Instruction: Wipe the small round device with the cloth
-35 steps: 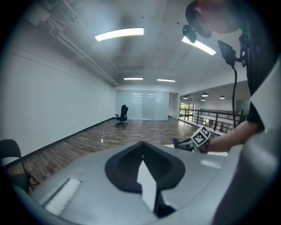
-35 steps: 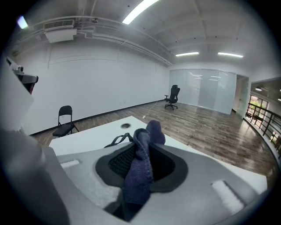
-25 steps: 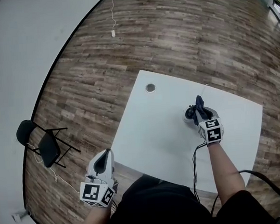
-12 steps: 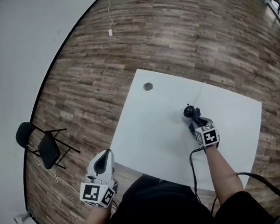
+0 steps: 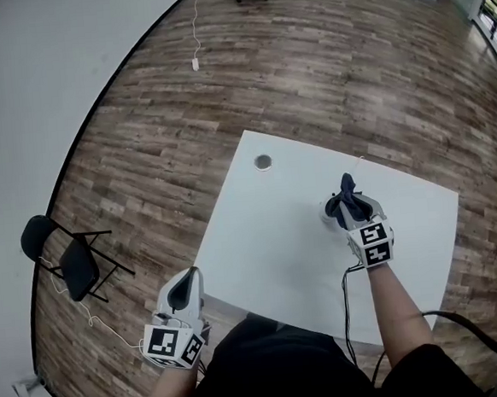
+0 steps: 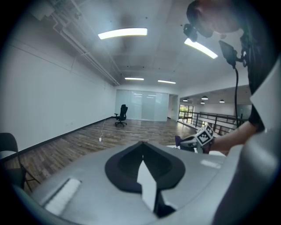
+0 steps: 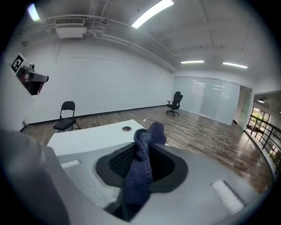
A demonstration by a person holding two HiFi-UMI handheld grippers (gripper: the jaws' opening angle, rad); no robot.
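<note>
Floor (image 5: pixel 306 60) of wood planks; white table (image 5: pixel 268 235) on it, black folding chair (image 5: pixel 69 263) well off to the left. Left gripper (image 5: pixel 185 284) off the table's near corner, jaws together, nothing in them (image 6: pixel 142 151). Right gripper (image 5: pixel 352 207) over the table, jaws clamped on dark blue cloth (image 7: pixel 139 171), which stands up beyond the tips (image 5: pixel 347 192). Small round device (image 5: pixel 328 213) on the table, only a pale edge visible beside the cloth. Round grommet (image 5: pixel 264 162) near far edge.

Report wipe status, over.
Right gripper shut on cloth, at the small round device. Left gripper shut, empty, off the table. Nothing in the way.
</note>
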